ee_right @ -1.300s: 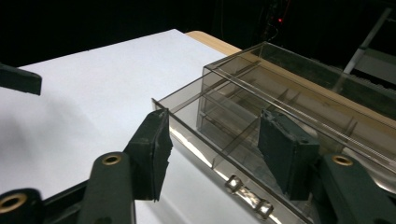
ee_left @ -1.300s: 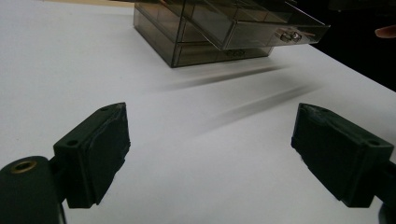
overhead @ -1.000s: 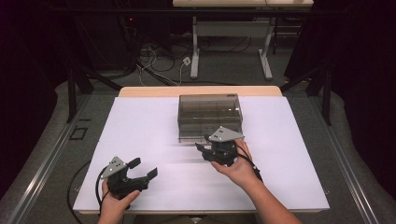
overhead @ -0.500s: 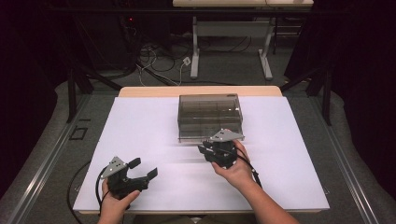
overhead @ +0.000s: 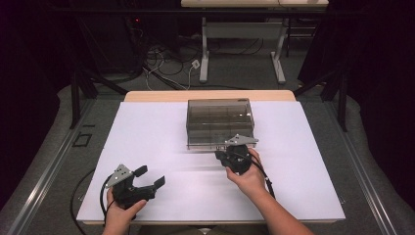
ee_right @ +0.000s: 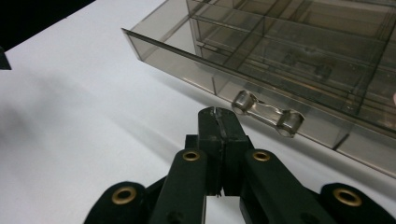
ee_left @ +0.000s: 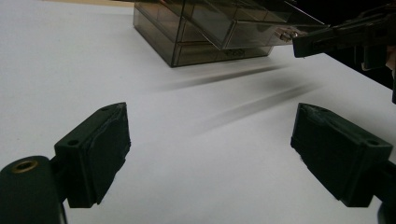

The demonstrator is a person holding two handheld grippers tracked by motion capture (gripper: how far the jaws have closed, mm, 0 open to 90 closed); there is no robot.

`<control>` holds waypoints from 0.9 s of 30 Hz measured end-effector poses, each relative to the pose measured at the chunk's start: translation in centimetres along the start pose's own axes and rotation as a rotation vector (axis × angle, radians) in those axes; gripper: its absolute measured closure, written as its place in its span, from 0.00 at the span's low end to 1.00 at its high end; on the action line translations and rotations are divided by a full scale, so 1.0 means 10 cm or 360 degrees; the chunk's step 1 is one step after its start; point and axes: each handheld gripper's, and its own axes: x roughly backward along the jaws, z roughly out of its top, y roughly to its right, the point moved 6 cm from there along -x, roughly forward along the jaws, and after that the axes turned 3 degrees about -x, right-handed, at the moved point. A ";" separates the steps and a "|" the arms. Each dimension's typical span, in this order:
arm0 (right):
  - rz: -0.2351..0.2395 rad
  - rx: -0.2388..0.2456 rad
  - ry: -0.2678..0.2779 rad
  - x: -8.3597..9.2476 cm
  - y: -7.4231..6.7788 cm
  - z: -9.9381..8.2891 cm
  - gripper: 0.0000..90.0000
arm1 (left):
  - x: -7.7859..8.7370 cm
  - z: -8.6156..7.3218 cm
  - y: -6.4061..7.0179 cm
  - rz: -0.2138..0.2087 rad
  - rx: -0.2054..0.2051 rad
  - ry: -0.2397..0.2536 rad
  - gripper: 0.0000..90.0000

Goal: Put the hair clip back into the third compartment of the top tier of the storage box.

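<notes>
Right gripper view: latch (ee_right: pixel 268 115) just beyond fingers (ee_right: pixel 223 128)

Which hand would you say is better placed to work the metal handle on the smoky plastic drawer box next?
Probably the right. The right gripper, jaws shut on nothing, sits just short of the metal handle on the drawer box. The left gripper stands open near the table's front edge, well away.

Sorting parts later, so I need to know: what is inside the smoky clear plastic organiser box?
Inside the smoky clear plastic organiser box divider walls form compartments. Nothing clearly lies in them, though the tinted lid's glare obscures the far cells.
</notes>
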 end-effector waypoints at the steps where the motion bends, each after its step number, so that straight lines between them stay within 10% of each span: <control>1: -0.0004 -0.0016 -0.0007 0.00 0.01 0.00 1.00 | 0.00 0.00 0.00 0.0002 -0.0001 0.0001 0.13; 27: -0.0007 -0.0089 -0.0022 -0.05 0.10 0.01 1.00 | 0.06 -0.02 -0.02 0.0024 0.0004 0.0000 0.13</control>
